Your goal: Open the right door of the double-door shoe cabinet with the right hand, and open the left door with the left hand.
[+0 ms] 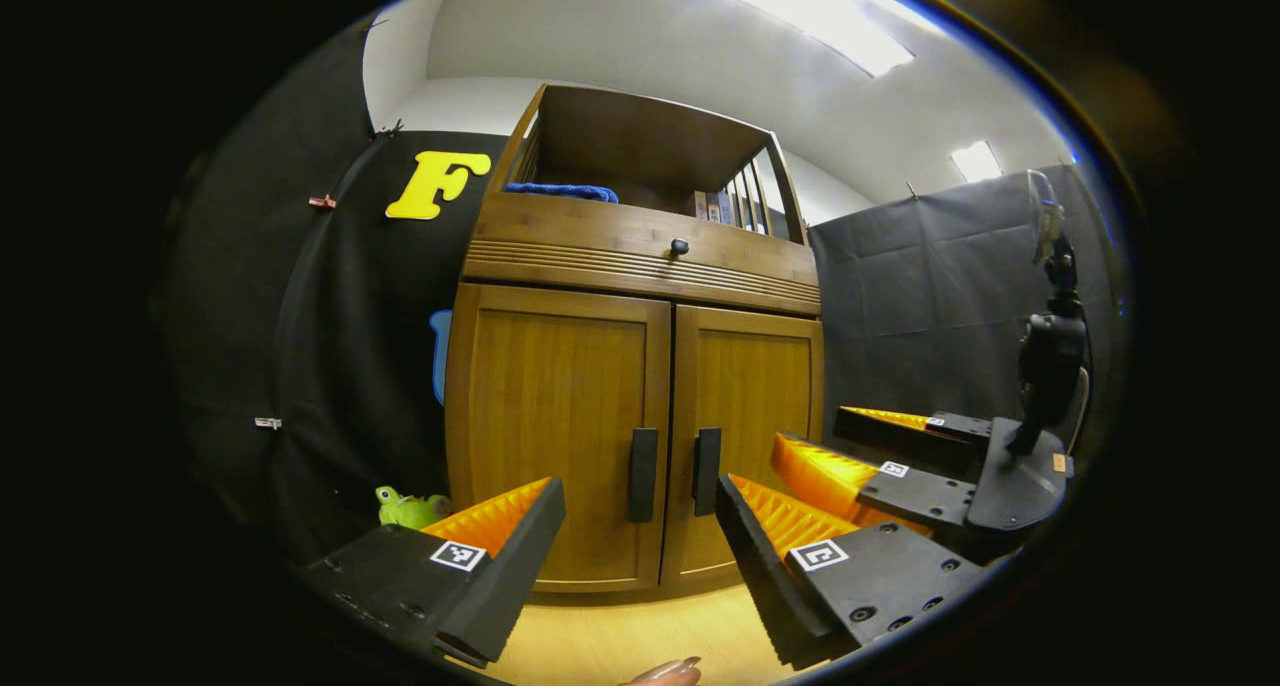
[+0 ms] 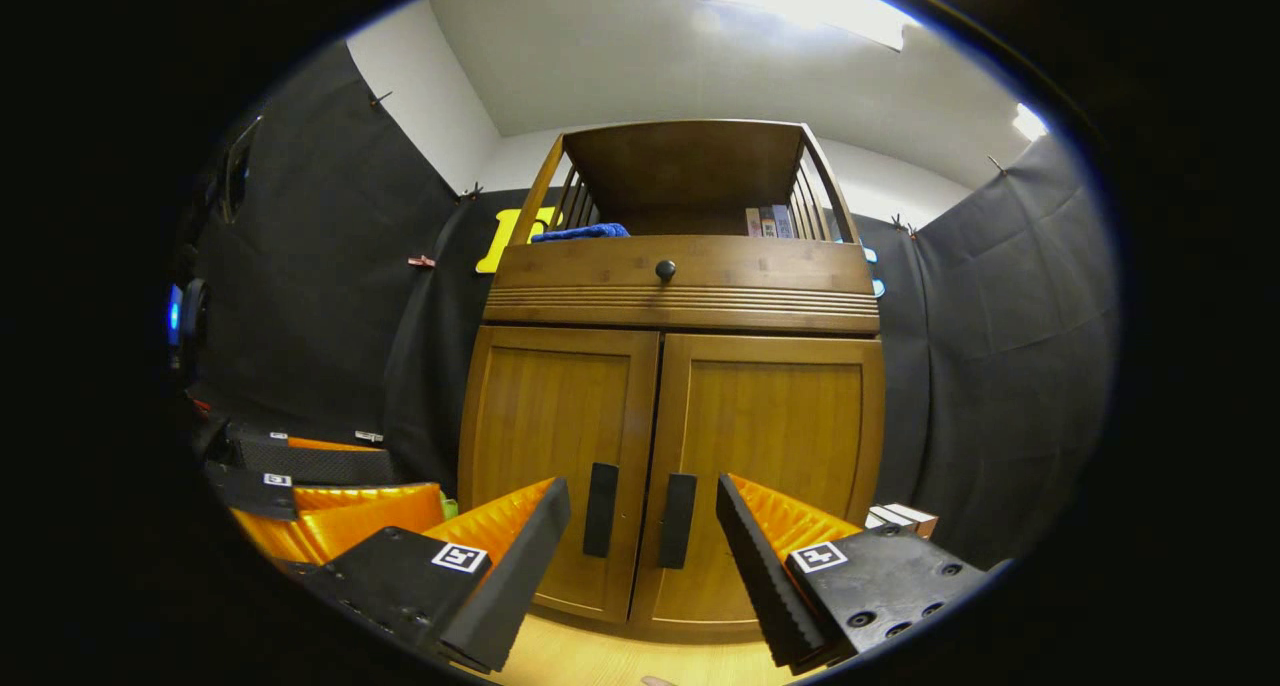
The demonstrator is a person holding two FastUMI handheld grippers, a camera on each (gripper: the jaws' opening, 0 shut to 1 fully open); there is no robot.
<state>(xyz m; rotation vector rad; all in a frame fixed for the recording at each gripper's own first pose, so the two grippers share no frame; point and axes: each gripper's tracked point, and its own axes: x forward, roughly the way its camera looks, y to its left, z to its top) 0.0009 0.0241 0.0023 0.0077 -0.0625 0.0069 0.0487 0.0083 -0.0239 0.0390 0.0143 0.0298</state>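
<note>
Left gripper (image 1: 640, 526) is spread wide with nothing between its fingers, hovering in front of the shoe cabinet (image 1: 640, 366) without touching it. The left door (image 1: 555, 426) and its dark handle (image 1: 643, 474) sit straight ahead between the fingers. Same deal with the right gripper (image 2: 640, 526): splayed apart, empty, short of the right door (image 2: 770, 456), whose handle (image 2: 677, 506) is dead ahead. Both doors look closed. Further up there's a drawer knob (image 2: 665, 269), and a blue cloth (image 2: 580, 232) on the top shelf.
</note>
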